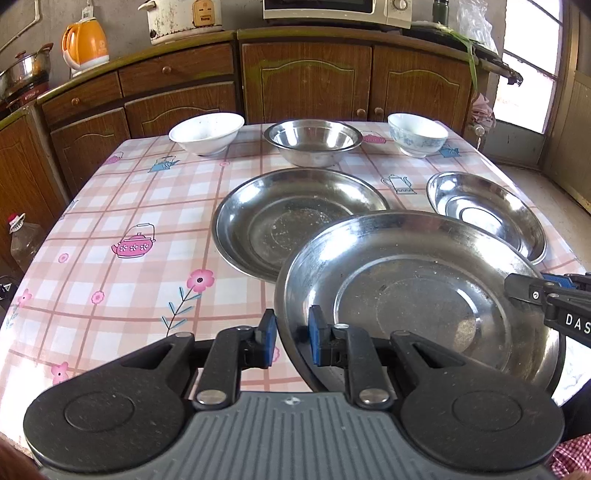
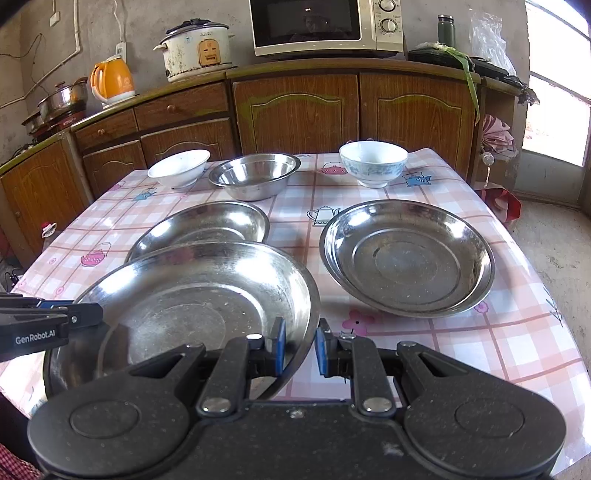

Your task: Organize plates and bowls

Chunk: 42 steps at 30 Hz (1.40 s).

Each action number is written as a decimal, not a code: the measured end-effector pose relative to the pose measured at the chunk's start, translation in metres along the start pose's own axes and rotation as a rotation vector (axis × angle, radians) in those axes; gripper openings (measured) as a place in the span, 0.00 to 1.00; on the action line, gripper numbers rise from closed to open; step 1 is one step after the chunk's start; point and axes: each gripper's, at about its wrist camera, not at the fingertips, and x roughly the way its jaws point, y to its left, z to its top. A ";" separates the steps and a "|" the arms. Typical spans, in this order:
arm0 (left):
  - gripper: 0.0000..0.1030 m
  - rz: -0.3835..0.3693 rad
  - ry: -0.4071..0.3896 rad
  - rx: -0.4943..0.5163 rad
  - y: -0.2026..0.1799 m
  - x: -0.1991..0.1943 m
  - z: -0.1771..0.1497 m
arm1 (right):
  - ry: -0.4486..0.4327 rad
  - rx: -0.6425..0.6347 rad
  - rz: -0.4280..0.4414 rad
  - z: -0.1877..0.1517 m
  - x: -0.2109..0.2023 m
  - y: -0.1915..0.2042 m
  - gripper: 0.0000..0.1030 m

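Note:
A large steel plate point(image 1: 417, 295) point(image 2: 192, 310) hangs near the table's front, held by both grippers. My left gripper point(image 1: 293, 338) point(image 2: 92, 314) is shut on its left rim. My right gripper point(image 2: 300, 345) point(image 1: 517, 288) is shut on its right rim. The plate's far edge overlaps a second steel plate point(image 1: 295, 221) point(image 2: 207, 225) lying behind it. A third steel plate point(image 1: 484, 214) point(image 2: 406, 258) rests to the right. Along the far side stand a white bowl point(image 1: 207, 133) point(image 2: 179, 168), a steel bowl point(image 1: 314, 142) point(image 2: 255, 175) and a blue-patterned bowl point(image 1: 417, 134) point(image 2: 373, 162).
The table point(image 1: 110, 221) wears a pink checked cloth. Its left half holds no dishes. Wooden cabinets point(image 2: 295, 110) run behind it, with a microwave point(image 2: 325, 26), a rice cooker point(image 2: 195, 48) and an orange kettle point(image 2: 110, 83) on top. A plastic bottle point(image 1: 22, 236) stands on the floor at left.

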 end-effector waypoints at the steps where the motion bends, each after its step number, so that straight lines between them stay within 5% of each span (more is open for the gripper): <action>1: 0.18 -0.003 0.000 0.002 -0.001 -0.001 -0.001 | 0.000 -0.003 -0.001 -0.002 0.000 -0.001 0.22; 20: 0.18 -0.092 0.081 0.037 -0.018 0.012 -0.022 | 0.053 0.003 -0.052 -0.031 -0.007 -0.018 0.22; 42: 0.24 -0.086 0.133 -0.019 -0.012 0.023 -0.031 | 0.083 0.003 -0.053 -0.043 0.005 -0.020 0.31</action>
